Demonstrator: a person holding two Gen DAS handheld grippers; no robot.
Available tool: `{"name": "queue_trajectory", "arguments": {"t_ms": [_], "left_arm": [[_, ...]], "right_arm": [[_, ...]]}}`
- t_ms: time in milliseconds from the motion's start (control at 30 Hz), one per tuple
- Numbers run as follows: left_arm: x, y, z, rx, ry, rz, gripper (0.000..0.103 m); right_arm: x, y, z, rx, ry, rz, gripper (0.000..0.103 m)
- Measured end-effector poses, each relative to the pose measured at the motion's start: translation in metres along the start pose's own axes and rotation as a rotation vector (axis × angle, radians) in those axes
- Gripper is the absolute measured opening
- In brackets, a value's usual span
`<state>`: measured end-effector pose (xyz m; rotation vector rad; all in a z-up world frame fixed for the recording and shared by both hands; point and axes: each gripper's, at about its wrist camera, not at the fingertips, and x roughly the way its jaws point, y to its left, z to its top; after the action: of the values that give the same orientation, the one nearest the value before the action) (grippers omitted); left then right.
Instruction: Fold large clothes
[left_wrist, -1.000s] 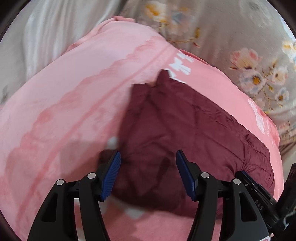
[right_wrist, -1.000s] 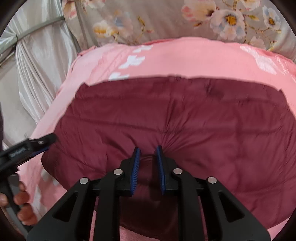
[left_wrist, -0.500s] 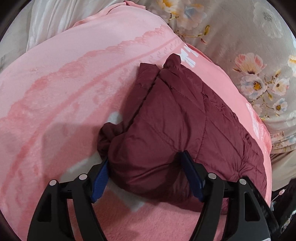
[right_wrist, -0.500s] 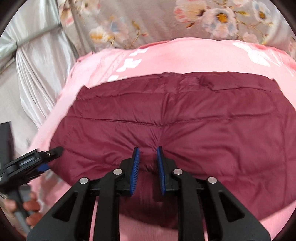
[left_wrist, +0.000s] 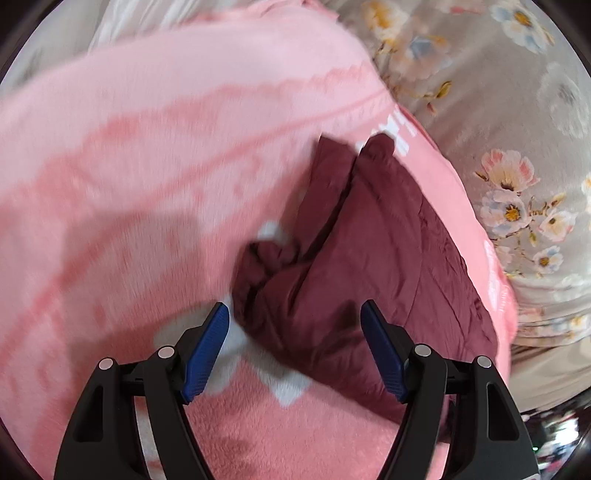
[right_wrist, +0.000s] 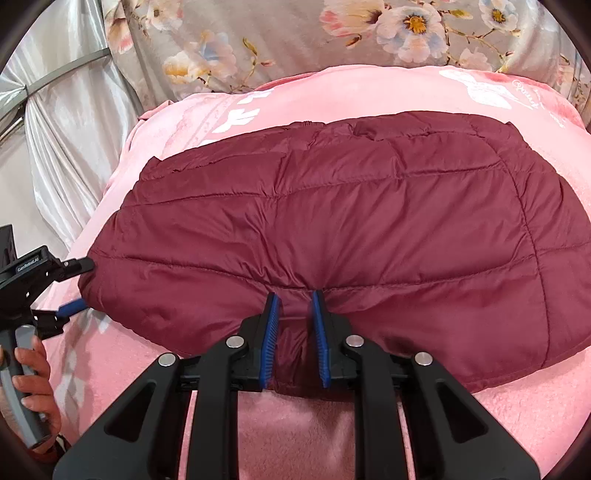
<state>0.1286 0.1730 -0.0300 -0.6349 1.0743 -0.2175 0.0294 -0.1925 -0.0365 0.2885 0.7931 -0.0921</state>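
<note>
A maroon quilted jacket (right_wrist: 351, 221) lies folded on a pink blanket (right_wrist: 369, 88). My right gripper (right_wrist: 294, 295) is shut on a pinch of the jacket's near edge, the fabric bunched between its blue pads (right_wrist: 271, 325). My left gripper (left_wrist: 293, 306) is open around the jacket's (left_wrist: 369, 266) left end. The rumpled fabric sits between the jaws, and a gap shows beside the left pad (left_wrist: 207, 347). In the right wrist view the left gripper (right_wrist: 75, 284) straddles that end, held by a hand (right_wrist: 33, 373).
The pink blanket (left_wrist: 147, 166) covers a bed with a grey floral sheet (left_wrist: 498, 110) behind it. A pale satin curtain (right_wrist: 66, 122) hangs at the left. The blanket's far edge runs close behind the jacket.
The left gripper's jaws have widened and its view has rolled and shifted along the jacket's end. The right gripper kept its grip while the jacket settled flatter on the blanket.
</note>
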Motion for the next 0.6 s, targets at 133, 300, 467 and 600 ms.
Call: {"name": "queue_trajectory", "arguments": {"t_ms": [133, 300, 467, 600], "left_arm": [[0.002, -0.011, -0.008, 0.028, -0.010, 0.018, 0.070], [0.017, -0.034, -0.011, 0.075, 0.004, -0.012, 0.070], [0.003, -0.059, -0.007, 0.106, -0.002, -0.097, 0.015], [-0.035, -0.101, -0.010, 0.239, -0.067, -0.149, 0.010]], "right_arm": [[0.001, 0.002, -0.001, -0.007, -0.005, -0.003, 0.018], [0.002, 0.002, -0.003, -0.007, -0.013, -0.005, 0.018], [0.002, 0.003, -0.004, -0.007, -0.011, -0.008, 0.018], [0.002, 0.002, -0.004, -0.002, -0.005, -0.009, 0.018]]}}
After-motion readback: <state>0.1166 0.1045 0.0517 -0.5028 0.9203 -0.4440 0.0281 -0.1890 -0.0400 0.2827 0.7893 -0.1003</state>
